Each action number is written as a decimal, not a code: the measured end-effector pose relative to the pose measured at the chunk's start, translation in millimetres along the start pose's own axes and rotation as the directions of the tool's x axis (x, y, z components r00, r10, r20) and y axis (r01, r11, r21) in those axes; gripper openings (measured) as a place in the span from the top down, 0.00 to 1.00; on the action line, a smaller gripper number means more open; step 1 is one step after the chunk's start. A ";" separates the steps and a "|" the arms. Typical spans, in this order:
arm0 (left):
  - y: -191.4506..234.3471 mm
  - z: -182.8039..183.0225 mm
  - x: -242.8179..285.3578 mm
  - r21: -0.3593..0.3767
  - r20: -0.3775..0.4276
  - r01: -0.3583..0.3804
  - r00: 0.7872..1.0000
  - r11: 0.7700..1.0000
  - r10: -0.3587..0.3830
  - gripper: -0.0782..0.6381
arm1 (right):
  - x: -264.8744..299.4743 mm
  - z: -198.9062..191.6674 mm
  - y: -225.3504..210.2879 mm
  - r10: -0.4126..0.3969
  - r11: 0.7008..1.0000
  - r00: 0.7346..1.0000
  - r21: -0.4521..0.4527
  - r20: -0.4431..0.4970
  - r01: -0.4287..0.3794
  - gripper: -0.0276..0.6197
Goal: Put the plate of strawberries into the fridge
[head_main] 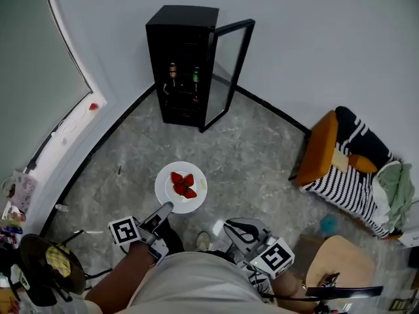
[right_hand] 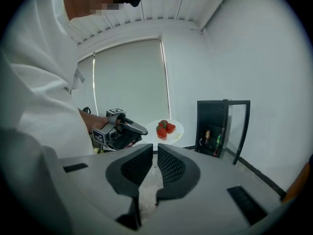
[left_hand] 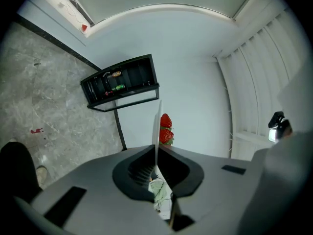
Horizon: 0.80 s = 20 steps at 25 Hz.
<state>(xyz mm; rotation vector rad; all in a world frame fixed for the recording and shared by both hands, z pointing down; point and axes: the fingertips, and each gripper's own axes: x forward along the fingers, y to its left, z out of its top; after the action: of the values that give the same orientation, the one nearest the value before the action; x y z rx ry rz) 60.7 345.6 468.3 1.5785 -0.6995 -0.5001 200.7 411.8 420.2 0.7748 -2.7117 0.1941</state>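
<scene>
A white plate (head_main: 170, 188) with three strawberries (head_main: 182, 184) hangs level above the grey floor. My left gripper (head_main: 166, 207) is shut on its near rim. In the left gripper view the plate (left_hand: 157, 126) shows edge-on between the jaws, the strawberries (left_hand: 166, 129) to its right. The black fridge (head_main: 180, 64) stands against the far wall with its glass door (head_main: 229, 70) swung open; it also shows as the fridge (left_hand: 122, 84) and the fridge (right_hand: 215, 129). My right gripper (head_main: 230, 226) is lower right of the plate, shut and holding nothing; its jaws (right_hand: 155, 148) point past the plate (right_hand: 176, 130).
Two bottles (head_main: 184, 74) stand on a fridge shelf. At the right is an orange chair (head_main: 321, 148) draped with striped cloth, and a round wooden stool (head_main: 340, 260) is near my right side. A curved window ledge (head_main: 65, 129) runs along the left wall.
</scene>
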 end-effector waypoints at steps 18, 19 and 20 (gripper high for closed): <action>25.4 187.6 138.5 -0.005 0.046 0.010 0.999 1.000 -0.010 0.86 | 128.0 59.4 -163.5 -0.052 0.999 0.999 0.008 0.002 0.052 0.79; 28.5 205.7 146.3 0.014 0.040 -0.001 0.999 1.000 0.000 0.86 | 140.5 66.1 -175.1 -0.058 0.998 0.998 0.014 0.001 0.058 0.79; 33.8 223.6 153.0 0.043 0.032 -0.022 0.999 0.999 0.020 0.86 | 152.8 72.3 -187.2 -0.066 0.998 0.998 0.022 -0.003 0.066 0.79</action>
<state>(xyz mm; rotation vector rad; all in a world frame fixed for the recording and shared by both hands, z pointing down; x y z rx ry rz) 14.1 77.1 484.9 1.6051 -0.7546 -0.4980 158.9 163.2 411.2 0.8686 -2.6813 0.2099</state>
